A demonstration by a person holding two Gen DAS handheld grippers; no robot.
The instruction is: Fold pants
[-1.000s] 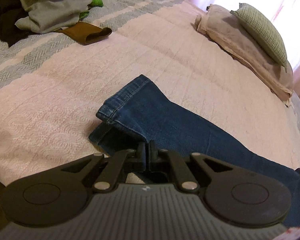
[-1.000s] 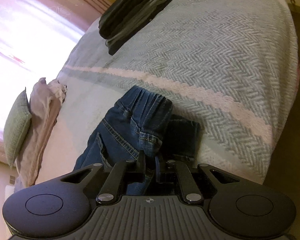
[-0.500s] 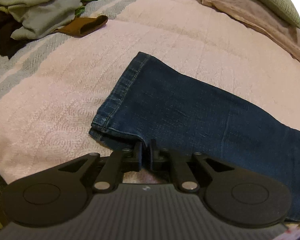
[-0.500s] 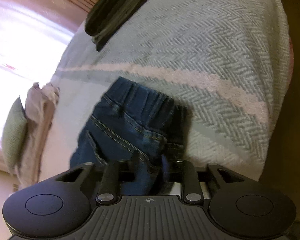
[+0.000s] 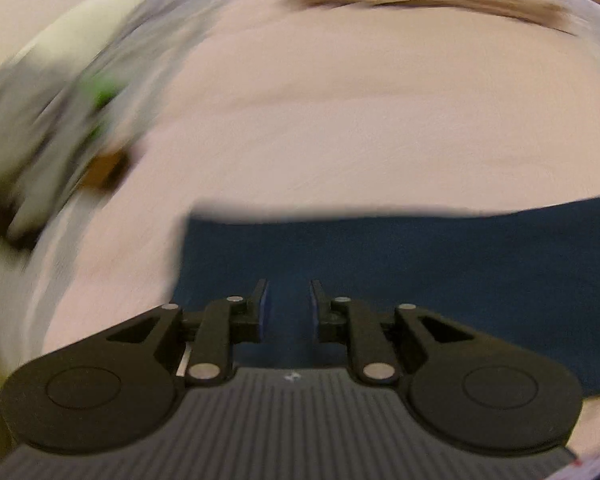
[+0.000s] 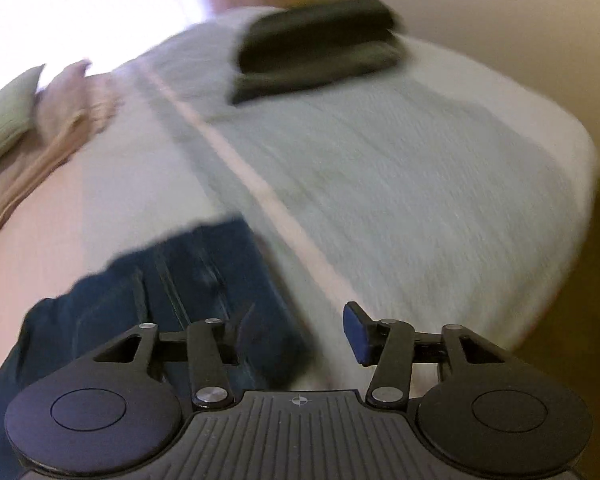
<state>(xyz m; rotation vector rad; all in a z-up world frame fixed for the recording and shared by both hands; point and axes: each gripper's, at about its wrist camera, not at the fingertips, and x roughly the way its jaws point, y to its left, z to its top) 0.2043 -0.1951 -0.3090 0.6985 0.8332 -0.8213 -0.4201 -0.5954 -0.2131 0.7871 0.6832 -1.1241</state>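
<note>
On the bed (image 5: 340, 120), the jeans (image 5: 420, 272) lie flat; left gripper (image 5: 286, 300) and right gripper (image 6: 296, 328) jaws are opening, apart, gripping nothing.

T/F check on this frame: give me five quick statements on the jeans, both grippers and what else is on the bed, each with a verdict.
1. The jeans lie on the bed. True.
2. The left gripper is clamped on the denim. False: its jaws are opening, with a gap between the pads and no fabric pinched.
3. The right gripper is closed tight. False: its jaws stand wide apart and are opening, gripping nothing.
4. A dark folded stack sits on the far part of the bed in the right wrist view. True.
5. The jeans hang in the air off the bed. False: they lie spread out on the cover in both views.
</note>
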